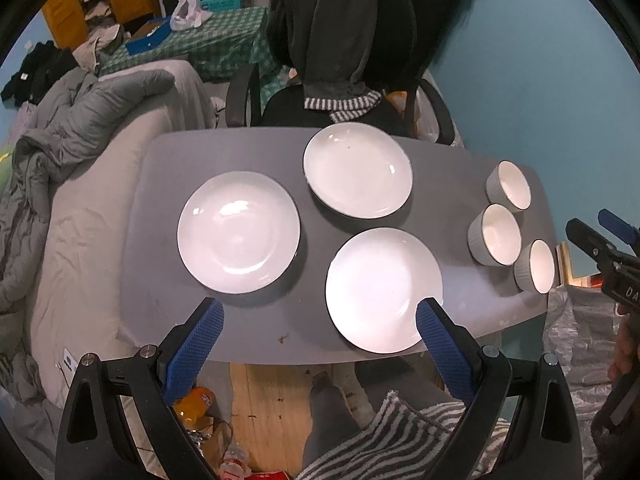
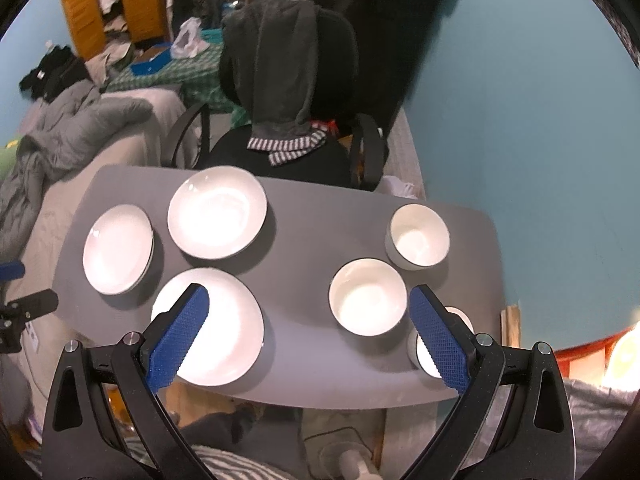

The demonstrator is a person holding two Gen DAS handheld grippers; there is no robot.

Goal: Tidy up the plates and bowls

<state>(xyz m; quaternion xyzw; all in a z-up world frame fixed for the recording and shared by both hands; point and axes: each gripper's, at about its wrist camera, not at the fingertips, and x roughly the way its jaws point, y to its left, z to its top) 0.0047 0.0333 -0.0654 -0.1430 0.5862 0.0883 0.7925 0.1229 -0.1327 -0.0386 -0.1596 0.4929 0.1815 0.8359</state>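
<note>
Three white plates and three white bowls sit apart on a grey table (image 1: 224, 152), with both grippers held above its near edge and neither touching a dish.

The left gripper (image 1: 320, 314) hangs wide open and empty, its blue pads (image 1: 196, 344) spread either side of the table's near rim. The near plate (image 1: 380, 288) lies just ahead of its right pad; the left plate (image 1: 238, 232) sits beyond its left pad, and the far plate (image 1: 358, 170) rests toward the table's back edge, in front of a black chair (image 1: 400, 40) draped with a dark towel (image 1: 336, 28). None of the plates overlap, though the three lie close together.

The right gripper (image 2: 308, 316) is likewise spread wide and holds nothing. Between its pads, seen from above, stands the middle bowl (image 2: 366, 296). The far bowl (image 2: 418, 236) stands beyond it near the right rear of the table, and the near bowl (image 2: 460, 316) is partly hidden behind the right pad at the table's front right corner. The bowls form a loose row along the right side, well apart from the plates.

In the left wrist view, the right gripper's tip shows at the right edge, with part of a hand (image 1: 624, 344) behind it. A grey quilt (image 1: 72, 120) lies on a bed left of the table, and a turquoise wall (image 2: 540, 120) rises on the right.
</note>
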